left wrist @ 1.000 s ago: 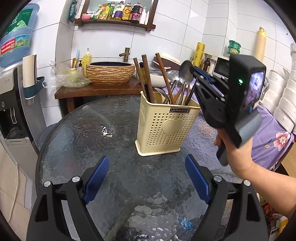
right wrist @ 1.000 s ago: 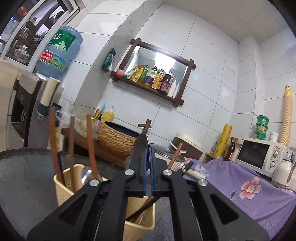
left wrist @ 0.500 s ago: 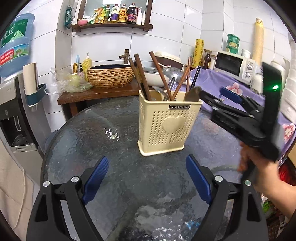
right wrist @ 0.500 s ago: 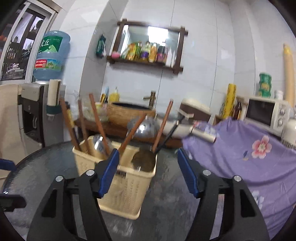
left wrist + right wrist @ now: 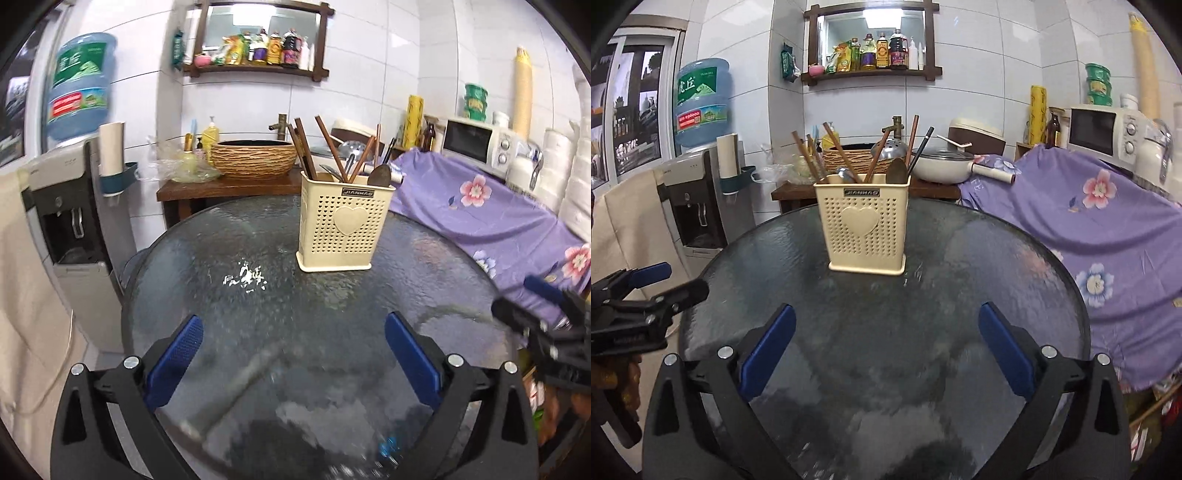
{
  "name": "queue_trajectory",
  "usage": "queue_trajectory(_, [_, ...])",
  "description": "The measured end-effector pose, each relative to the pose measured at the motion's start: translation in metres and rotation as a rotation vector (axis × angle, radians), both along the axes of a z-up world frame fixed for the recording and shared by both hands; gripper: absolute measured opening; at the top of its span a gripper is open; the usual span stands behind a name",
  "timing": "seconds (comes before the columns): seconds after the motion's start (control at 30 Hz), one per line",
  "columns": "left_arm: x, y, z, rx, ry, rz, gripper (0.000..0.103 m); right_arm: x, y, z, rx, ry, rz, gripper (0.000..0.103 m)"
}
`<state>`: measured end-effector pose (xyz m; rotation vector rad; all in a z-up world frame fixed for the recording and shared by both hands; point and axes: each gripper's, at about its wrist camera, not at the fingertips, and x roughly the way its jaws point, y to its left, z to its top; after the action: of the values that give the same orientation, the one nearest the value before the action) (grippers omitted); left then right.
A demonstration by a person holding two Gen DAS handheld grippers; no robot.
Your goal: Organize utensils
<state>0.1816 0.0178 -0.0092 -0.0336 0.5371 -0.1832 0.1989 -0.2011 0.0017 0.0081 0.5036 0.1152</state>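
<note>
A cream perforated utensil holder (image 5: 345,229) (image 5: 866,230) stands upright on the round dark glass table (image 5: 258,295) (image 5: 960,277). It holds several wooden-handled utensils (image 5: 831,147), a metal skimmer (image 5: 889,149) and a dark spoon (image 5: 897,171). My left gripper (image 5: 293,341) hovers over the near side of the table, jaws opening wide, nothing between them. My right gripper (image 5: 886,339) is likewise back from the holder, jaws opening, empty. Each gripper shows at the edge of the other's view: the right gripper (image 5: 543,306) and the left gripper (image 5: 642,288).
A water dispenser (image 5: 698,192) stands left of the table. Behind it are a wooden stand with a woven basin (image 5: 255,158) and a white pot (image 5: 945,162). A purple flowered cloth (image 5: 1089,229) covers the counter at right, with a microwave (image 5: 1104,131).
The right gripper let go of the dark spoon into the holder, opened wide and drew back toward me. The left gripper also pulled back and its jaws spread a little more.
</note>
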Motion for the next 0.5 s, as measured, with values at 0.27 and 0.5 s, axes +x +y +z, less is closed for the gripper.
queue_trajectory(0.27, [-0.077, 0.01, 0.007, -0.028, -0.001, 0.071, 0.097, -0.102, 0.014, 0.003, -0.009, -0.028, -0.018, 0.098])
queue_trajectory(0.5, [-0.123, 0.007, 0.015, -0.06, -0.058, 0.095, 0.097, -0.168, 0.013, 0.016, 0.056, -0.114, -0.036, 0.098])
